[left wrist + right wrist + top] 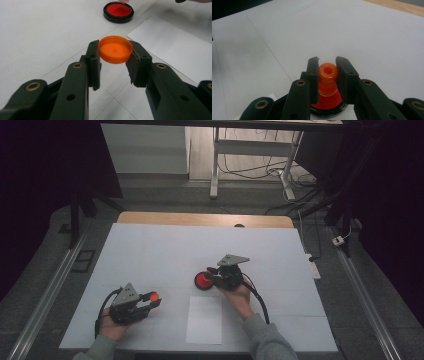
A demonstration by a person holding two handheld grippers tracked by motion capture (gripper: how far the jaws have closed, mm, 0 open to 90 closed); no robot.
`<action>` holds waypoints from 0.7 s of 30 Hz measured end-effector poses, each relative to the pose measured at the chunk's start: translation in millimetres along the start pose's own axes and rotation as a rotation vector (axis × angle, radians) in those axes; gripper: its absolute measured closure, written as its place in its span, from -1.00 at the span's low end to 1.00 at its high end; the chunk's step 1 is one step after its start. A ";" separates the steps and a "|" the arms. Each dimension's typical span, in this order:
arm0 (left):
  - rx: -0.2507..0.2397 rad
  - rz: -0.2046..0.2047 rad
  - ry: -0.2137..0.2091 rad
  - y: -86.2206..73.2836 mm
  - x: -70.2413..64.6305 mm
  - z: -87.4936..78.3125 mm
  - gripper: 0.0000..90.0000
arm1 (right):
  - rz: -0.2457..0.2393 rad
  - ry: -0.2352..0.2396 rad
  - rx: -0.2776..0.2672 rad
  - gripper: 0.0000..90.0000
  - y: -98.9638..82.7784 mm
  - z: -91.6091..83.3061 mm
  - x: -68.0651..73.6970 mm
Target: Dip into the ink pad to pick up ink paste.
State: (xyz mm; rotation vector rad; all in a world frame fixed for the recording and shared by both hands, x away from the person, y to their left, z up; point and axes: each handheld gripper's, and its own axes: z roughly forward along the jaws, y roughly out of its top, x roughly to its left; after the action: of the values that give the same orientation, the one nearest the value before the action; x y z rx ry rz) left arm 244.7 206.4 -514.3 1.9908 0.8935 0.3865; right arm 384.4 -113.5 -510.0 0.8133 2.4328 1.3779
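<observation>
White table [150, 250]: left hand-held gripper [115, 58] clamps one orange cap [115, 49], right hand-held gripper [327, 75] clamps one orange stamp [328, 78].

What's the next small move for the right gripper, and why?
Probably lift the stamp straight up off the red ink pad and carry it to the white paper. The right gripper is shut on the stamp's orange knob, its base sits on the pad, and the paper lies nearby.

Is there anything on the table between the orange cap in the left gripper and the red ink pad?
Nothing visible. The orange cap sits clamped in the left gripper, and bare white table runs up to the red ink pad.
</observation>
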 end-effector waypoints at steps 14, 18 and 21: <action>0.007 0.003 0.004 -0.4 -0.4 0.7 0.44 | -0.019 -0.015 0.011 0.61 -1.3 7.1 2.5; 0.004 -0.001 0.005 -0.8 -0.1 -0.2 0.44 | -0.023 -0.015 0.014 0.61 -2.2 9.5 5.2; 0.004 0.000 0.005 -1.0 0.3 -0.4 0.44 | -0.029 -0.020 0.021 0.61 -2.2 10.4 6.0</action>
State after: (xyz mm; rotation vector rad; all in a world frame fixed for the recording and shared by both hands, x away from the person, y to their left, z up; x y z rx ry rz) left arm 244.3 207.3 -515.0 1.9944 0.8985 0.3896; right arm 383.4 -103.5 -517.0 0.7899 2.4380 1.3302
